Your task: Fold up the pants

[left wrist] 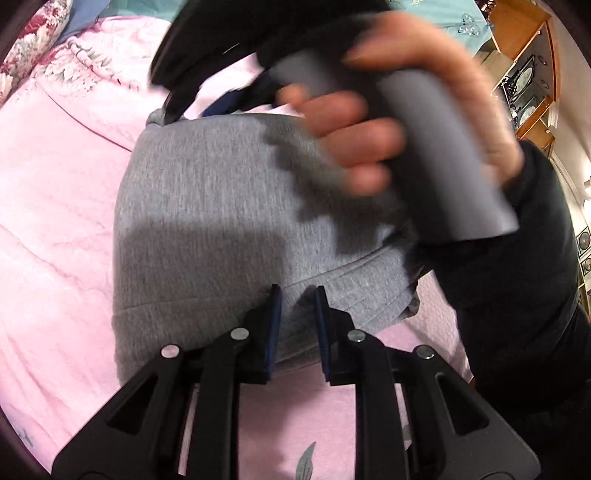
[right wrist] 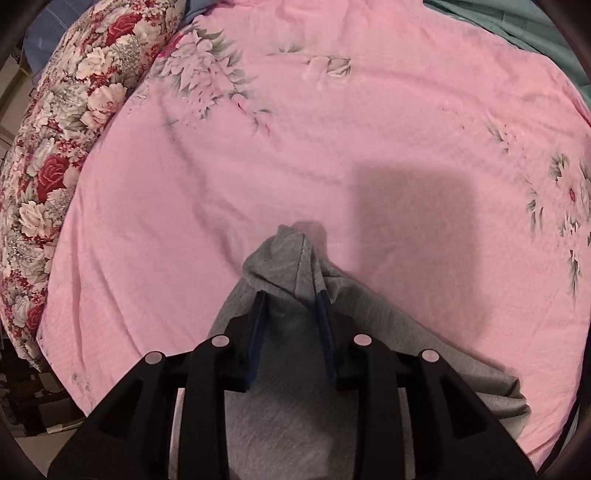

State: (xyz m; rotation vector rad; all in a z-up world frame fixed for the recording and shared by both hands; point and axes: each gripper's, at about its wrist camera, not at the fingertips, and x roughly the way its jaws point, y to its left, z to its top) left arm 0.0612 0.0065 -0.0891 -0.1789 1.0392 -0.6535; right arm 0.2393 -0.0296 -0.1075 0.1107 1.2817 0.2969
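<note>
The grey pants lie folded into a thick pad on the pink bedcover. My left gripper is shut on their near hemmed edge, with cloth bunched between the narrow jaws. A hand in a dark sleeve holds the right gripper, blurred, over the pants' far edge. In the right wrist view the right gripper points steeply down at the bed. Its jaws stand apart, and a peaked corner of the pants sits loosely between them, draped over the fingertips. The rest of the cloth spreads beneath.
A red and white floral pillow runs along the bed's left side. Teal bedding lies at the far right corner. A wooden cabinet stands beyond the bed. Pink bedcover stretches ahead of the right gripper.
</note>
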